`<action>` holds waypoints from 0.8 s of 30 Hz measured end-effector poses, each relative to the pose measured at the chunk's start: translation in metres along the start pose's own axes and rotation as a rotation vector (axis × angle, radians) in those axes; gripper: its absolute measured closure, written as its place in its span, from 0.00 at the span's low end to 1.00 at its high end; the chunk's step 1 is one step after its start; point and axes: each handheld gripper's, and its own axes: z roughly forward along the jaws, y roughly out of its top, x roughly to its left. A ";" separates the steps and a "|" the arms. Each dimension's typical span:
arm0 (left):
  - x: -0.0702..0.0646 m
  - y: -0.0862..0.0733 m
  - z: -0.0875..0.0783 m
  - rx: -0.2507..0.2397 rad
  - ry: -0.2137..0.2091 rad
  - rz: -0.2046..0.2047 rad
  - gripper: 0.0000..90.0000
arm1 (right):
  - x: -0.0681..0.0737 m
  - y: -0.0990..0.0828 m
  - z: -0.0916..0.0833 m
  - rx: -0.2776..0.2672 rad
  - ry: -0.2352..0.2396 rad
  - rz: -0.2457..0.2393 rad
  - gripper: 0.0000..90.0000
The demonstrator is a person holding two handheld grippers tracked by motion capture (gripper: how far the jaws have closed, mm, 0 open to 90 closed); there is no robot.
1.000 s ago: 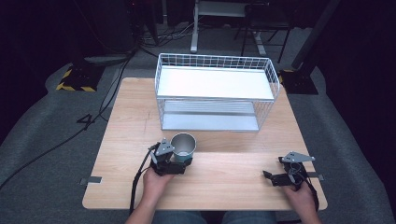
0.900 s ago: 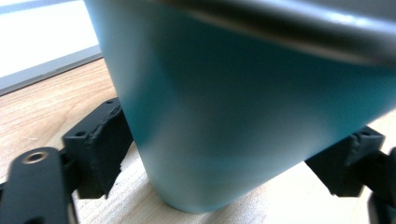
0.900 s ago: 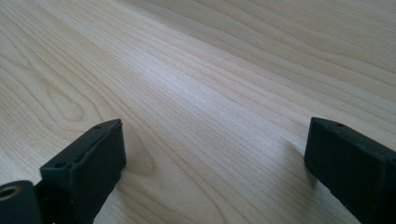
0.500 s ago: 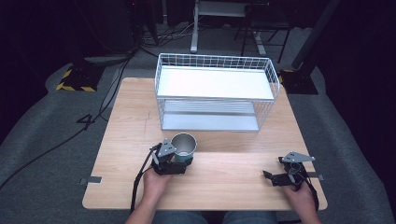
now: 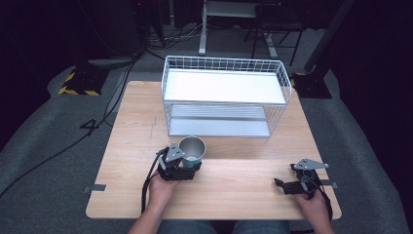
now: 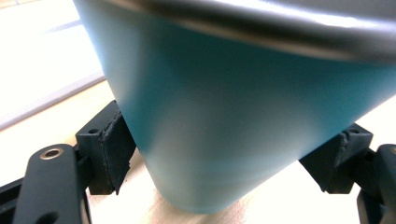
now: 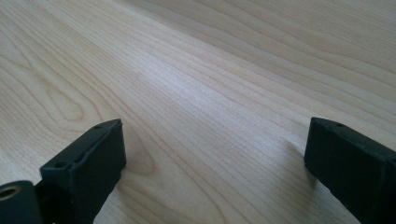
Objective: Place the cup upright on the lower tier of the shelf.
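- High view: a wooden table (image 5: 229, 180) seen from above, dark floor all round; a teal cup (image 5: 191, 151) with a shiny metal rim stands upright near the front left, with the left gripper (image 5: 181, 165) closed on its lower part from the person's side; just behind the cup stands a white wire rack (image 5: 224, 95) with two shelves, its front edge close to the cup but not touching it; the right gripper (image 5: 292, 185) rests low over the front right corner of the table, well apart from cup and rack; cables (image 5: 97, 122) trail across the floor at the left.
- Left gripper view: the cup (image 6: 224, 121) looms very close, leaning in the picture; both black pads (image 6: 114, 149) press against its sides near the base, a firm grip; the jaws have just been closing; a pale shelf edge of the rack (image 6: 42, 79) lies behind at the left.
- Right gripper view: the jaws stand wide apart with bare table (image 7: 210, 93) between them, holding nothing.
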 end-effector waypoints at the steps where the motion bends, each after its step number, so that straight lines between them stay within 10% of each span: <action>1: 0.000 0.003 0.000 -0.006 0.000 -0.005 0.23 | 0.000 0.000 0.000 0.000 0.000 -0.001 0.07; 24: 0.007 0.059 0.026 -0.067 -0.022 -0.045 0.23 | 0.000 0.000 0.000 0.000 0.000 -0.001 0.07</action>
